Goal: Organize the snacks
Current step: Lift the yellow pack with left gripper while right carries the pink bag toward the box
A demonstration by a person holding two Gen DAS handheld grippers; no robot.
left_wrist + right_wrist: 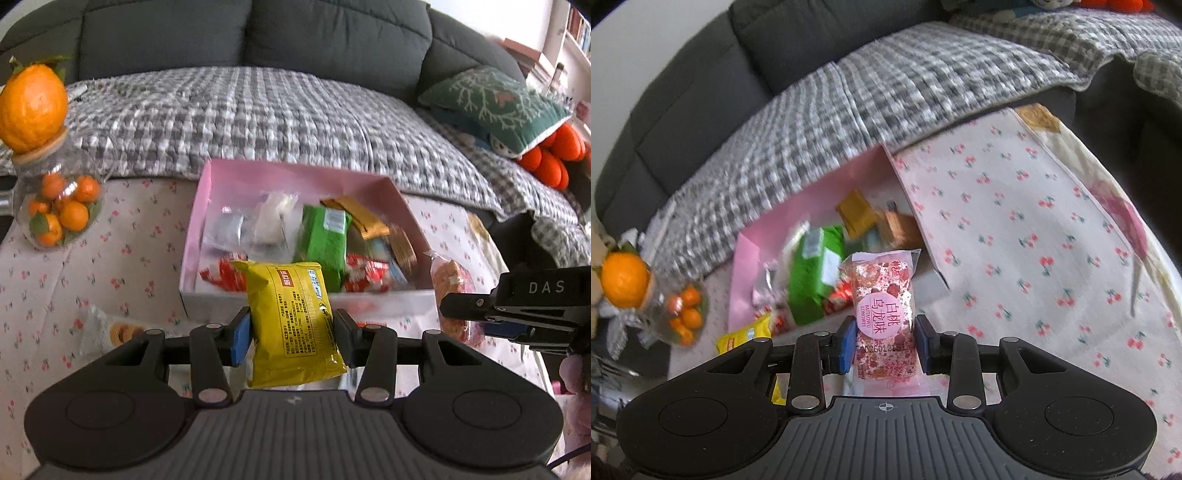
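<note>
- Now the left gripper (292, 338) has its jaws clamped on a yellow snack packet (295, 321), which stands upright just in front of the near wall of the pink box (207, 206).
- Right gripper (885, 342): jaws pinched narrow on a pink snack bar (882, 314), wrapper upright, at the near right corner of the pink box.
- Pink box sits open on the counter (1015, 229), which has a cherry-print cloth; inside lie a green packet (325, 240), clear pouches (255, 225) to its left, gold wrappers (364, 218) to its right, and red-and-white candies (364, 275) along the near wall.
- Glass jar (59, 206) of small oranges stands well left of the box, with a big orange (33, 107) resting on its lid.
- Clear bag of ring biscuits (120, 330) lies on the counter, near left of the box.
- Checked blanket (258, 122) on the dark sofa (332, 33) is just behind the box; a green cushion (498, 103) sits far right of it.
</note>
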